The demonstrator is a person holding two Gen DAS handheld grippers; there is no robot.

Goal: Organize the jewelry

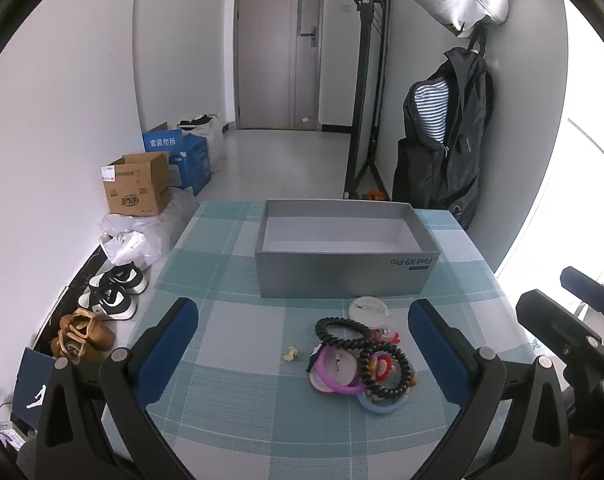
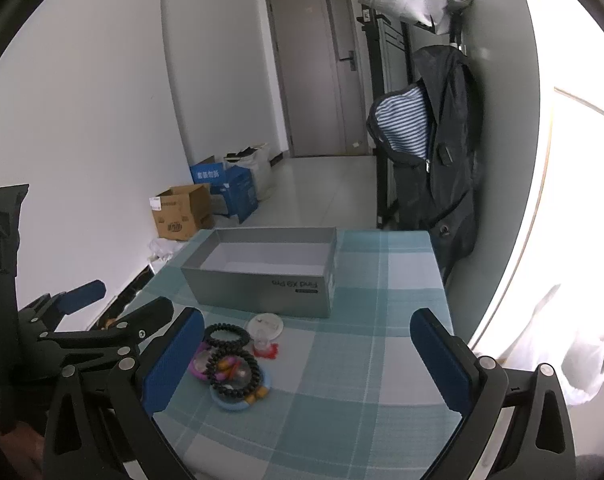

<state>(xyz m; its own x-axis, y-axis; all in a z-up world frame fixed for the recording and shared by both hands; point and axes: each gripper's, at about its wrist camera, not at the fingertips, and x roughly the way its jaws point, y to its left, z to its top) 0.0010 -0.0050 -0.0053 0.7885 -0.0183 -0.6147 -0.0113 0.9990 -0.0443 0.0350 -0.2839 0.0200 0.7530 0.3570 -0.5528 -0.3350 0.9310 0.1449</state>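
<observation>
A pile of jewelry [image 1: 358,364] lies on the checked tablecloth [image 1: 238,400]: two black coil bands [image 1: 344,332], a purple bangle [image 1: 334,376], a light blue ring [image 1: 378,404] and small red pieces. A white round disc [image 1: 368,308] sits just behind it, and a tiny yellowish piece [image 1: 291,354] lies to its left. Behind stands an open grey box [image 1: 342,276], empty inside. My left gripper [image 1: 302,344] is open above the near side of the pile. My right gripper [image 2: 308,356] is open with the pile [image 2: 230,364] by its left finger and the box [image 2: 262,292] ahead.
Left of the table, shoes [image 1: 114,292], plastic bags and cardboard boxes [image 1: 138,188] sit on the floor. A dark backpack [image 1: 446,140] hangs on the wall beyond the far right corner. The table's right edge [image 2: 438,280] is near a bright window.
</observation>
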